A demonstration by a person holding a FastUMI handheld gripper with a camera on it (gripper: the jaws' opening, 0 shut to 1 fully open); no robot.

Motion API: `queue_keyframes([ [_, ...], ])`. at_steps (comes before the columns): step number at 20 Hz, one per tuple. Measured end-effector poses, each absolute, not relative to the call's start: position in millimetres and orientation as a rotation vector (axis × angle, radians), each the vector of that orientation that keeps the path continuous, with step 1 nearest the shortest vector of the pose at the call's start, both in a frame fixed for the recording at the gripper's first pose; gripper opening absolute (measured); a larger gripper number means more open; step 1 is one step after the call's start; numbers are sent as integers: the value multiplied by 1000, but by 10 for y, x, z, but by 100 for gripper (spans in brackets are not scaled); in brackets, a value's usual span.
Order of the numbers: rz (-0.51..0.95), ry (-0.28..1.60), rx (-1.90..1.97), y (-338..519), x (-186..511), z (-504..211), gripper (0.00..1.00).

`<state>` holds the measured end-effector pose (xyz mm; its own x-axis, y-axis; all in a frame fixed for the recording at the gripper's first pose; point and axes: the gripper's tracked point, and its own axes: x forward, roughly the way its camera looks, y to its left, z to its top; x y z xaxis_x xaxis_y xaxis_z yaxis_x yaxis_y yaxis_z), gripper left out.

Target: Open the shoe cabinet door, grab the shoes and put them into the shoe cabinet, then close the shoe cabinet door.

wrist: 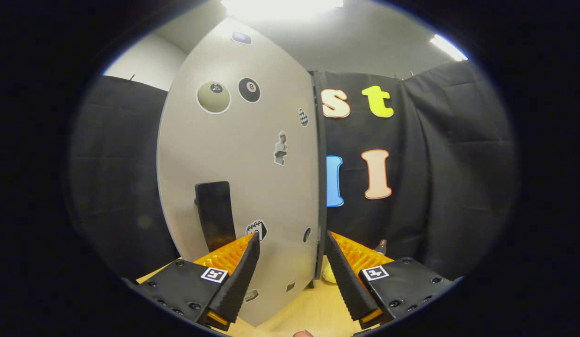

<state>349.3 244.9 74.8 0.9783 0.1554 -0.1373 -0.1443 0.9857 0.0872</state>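
Note:
The shoe cabinet door [252, 154] is a tall pale panel with several stickers, standing upright just ahead of me. A black handle [215, 215] sits low on its left part, right above my left finger [241, 276]. The panel's dark right edge [320, 187] runs down close to my right finger [344, 276]. My gripper [292, 236] is open, and the lower right part of the door shows in the gap between the fingers without either finger pressing on it. A small pale yellow thing [327, 274] peeks out low behind the door's edge; what it is cannot be told.
A light wooden surface [308, 309] lies under the gripper. Black cloth [435, 187] hangs behind and to both sides of the cabinet. A small bottle top [381, 245] shows beyond the right finger. A fingertip of a person [303, 333] shows below the gripper.

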Motion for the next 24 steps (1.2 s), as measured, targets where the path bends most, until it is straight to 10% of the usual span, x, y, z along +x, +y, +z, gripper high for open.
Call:
queue_keyframes([
  [11, 331, 164, 153, 3808, 4008, 756, 97],
  [24, 133, 93, 21, 2393, 3186, 828, 96],
])
